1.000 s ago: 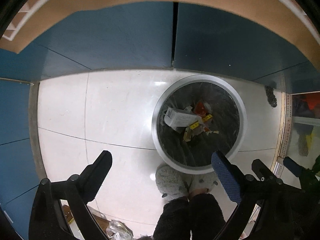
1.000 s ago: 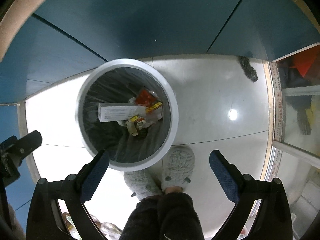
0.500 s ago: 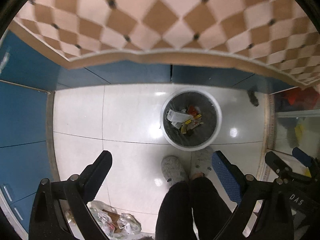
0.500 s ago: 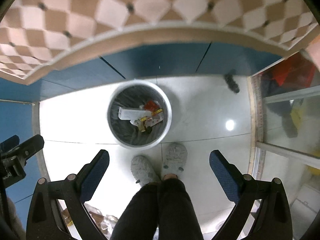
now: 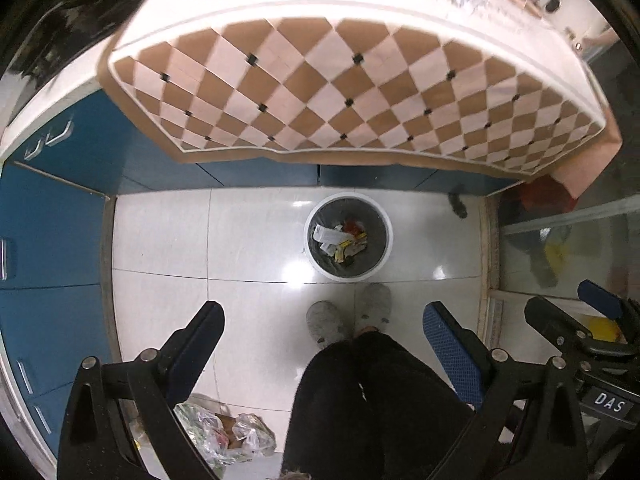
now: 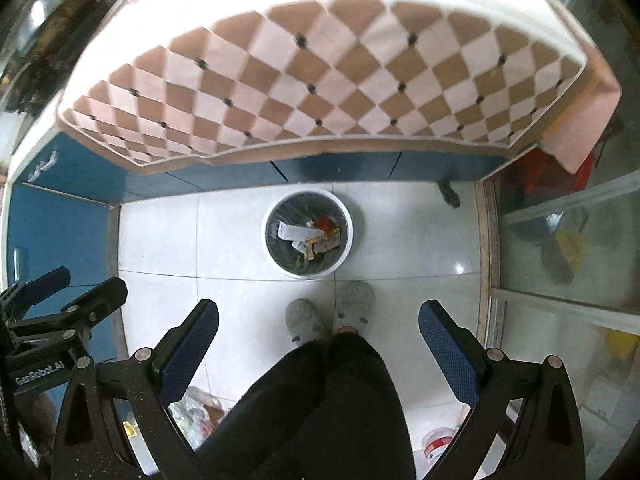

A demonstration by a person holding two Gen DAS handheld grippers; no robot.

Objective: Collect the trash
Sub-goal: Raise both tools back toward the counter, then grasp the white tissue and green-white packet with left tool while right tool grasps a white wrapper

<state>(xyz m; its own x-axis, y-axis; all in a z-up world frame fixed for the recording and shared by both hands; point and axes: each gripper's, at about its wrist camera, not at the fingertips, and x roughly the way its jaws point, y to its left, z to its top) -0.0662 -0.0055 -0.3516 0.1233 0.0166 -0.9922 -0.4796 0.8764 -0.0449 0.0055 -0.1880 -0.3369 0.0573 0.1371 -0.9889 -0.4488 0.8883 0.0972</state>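
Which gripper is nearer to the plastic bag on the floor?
Left. The left gripper hangs above the plastic bag, slightly to its right; the right gripper is farther right.

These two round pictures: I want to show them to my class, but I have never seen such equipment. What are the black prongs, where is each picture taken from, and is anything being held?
A person stands holding a two-fingered grabbing tool in each hand. Each tool carries a wide-angle camera that looks along its fingers, so both pictures look down at the floor.

The left gripper and the right gripper are both open and hold nothing.

Below stands a white bin with packets and paper inside, on the pale tiled floor, just ahead of the person's grey slippers. A table with a chequered cloth overhangs the top of each picture. A crumpled plastic bag lies on the floor behind the left gripper.
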